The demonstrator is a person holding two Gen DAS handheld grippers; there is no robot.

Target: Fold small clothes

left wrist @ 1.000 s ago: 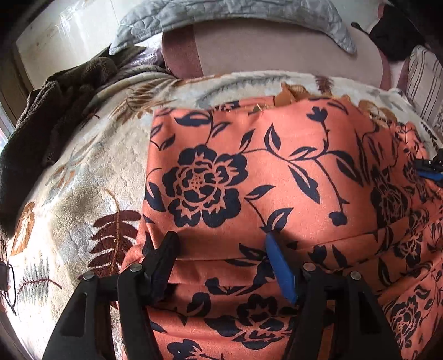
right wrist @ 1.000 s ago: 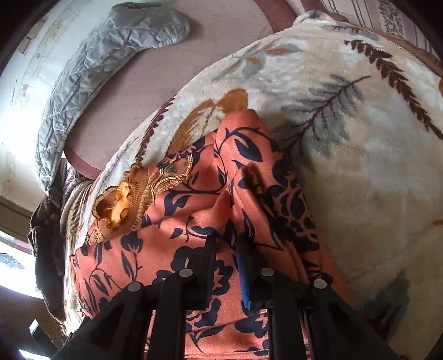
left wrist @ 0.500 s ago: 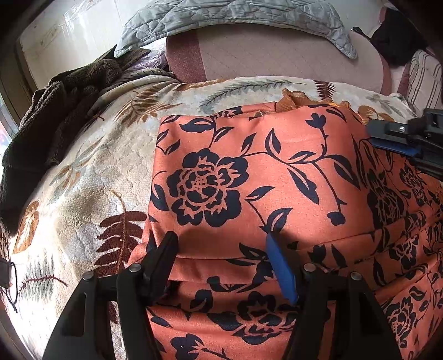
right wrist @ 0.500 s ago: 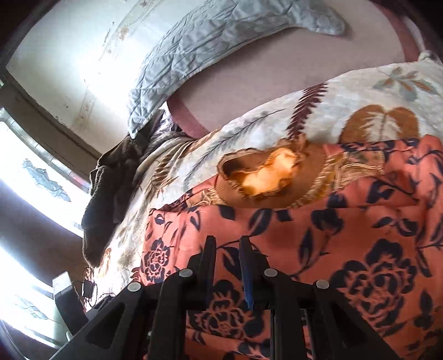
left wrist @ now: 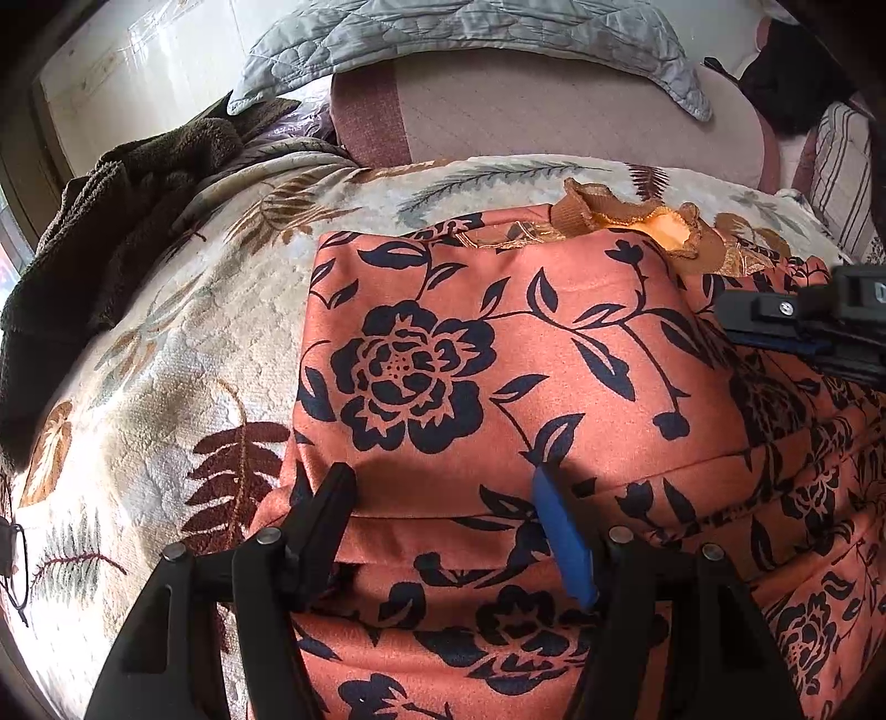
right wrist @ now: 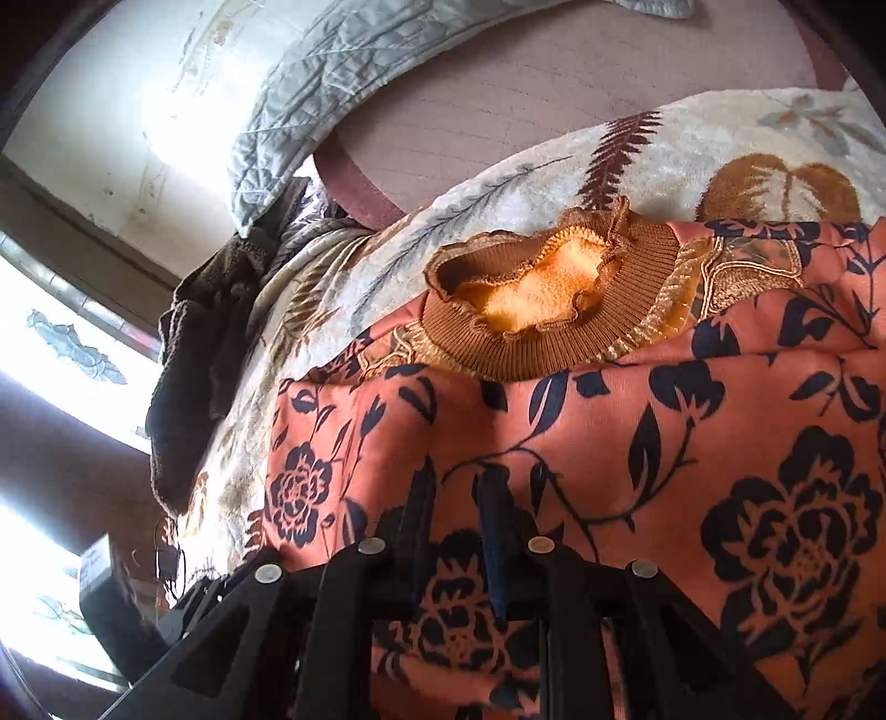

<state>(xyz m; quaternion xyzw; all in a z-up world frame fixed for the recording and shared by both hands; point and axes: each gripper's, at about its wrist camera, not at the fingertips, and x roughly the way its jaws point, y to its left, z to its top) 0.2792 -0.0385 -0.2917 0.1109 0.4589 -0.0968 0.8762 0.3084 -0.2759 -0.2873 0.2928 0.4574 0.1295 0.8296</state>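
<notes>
An orange top with dark blue flowers lies folded on a cream leaf-print blanket; its brown ribbed collar points to the far side. My left gripper is open and empty, its fingers resting over a fold near the garment's near edge. My right gripper hovers above the garment just below the collar, its jaws a narrow gap apart with no cloth between them. It also shows at the right of the left wrist view.
A dark brown knit garment lies bunched at the blanket's far left. A pinkish cushion with a grey quilted cover stands behind. A striped pillow is at the far right. A bright window is left.
My right gripper let go of the sleeve fold, rose and swung left toward the collar. The left gripper stayed open in place over the near fold.
</notes>
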